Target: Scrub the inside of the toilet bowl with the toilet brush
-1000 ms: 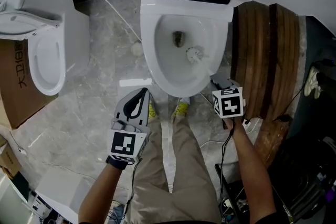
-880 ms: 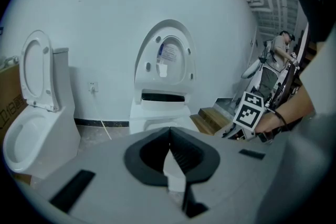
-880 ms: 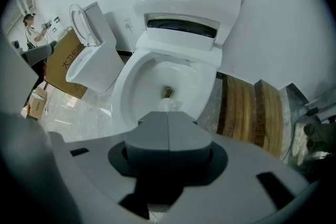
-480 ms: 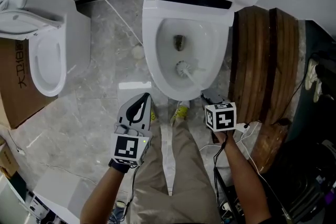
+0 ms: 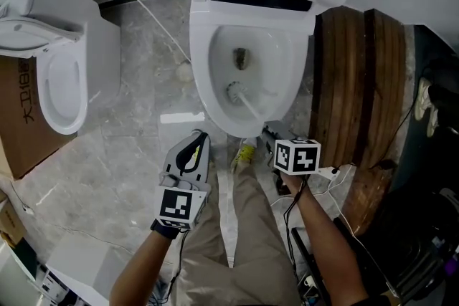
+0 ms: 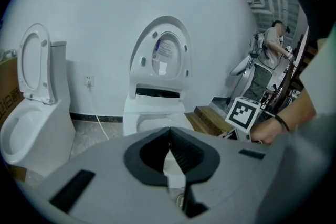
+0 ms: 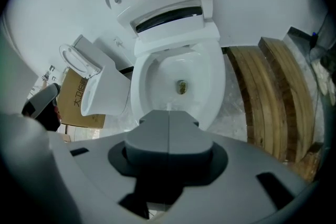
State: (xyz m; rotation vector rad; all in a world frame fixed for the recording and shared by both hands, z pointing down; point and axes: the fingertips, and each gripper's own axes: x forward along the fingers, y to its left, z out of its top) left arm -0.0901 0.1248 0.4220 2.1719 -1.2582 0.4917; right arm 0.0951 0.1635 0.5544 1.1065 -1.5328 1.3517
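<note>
Porcelain toilet bowl [image 5: 281, 79]: glossy oval, bristly toilet brush [image 5: 234, 90] inside.
Right gripper [image 7: 168, 113]: I see jaws clamping brush handle.
Left gripper [image 6: 169, 131]: jaws together.

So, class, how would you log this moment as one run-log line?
right gripper: shut on toilet brush | head: inside toilet bowl | left gripper: shut, empty, outside bowl
</note>
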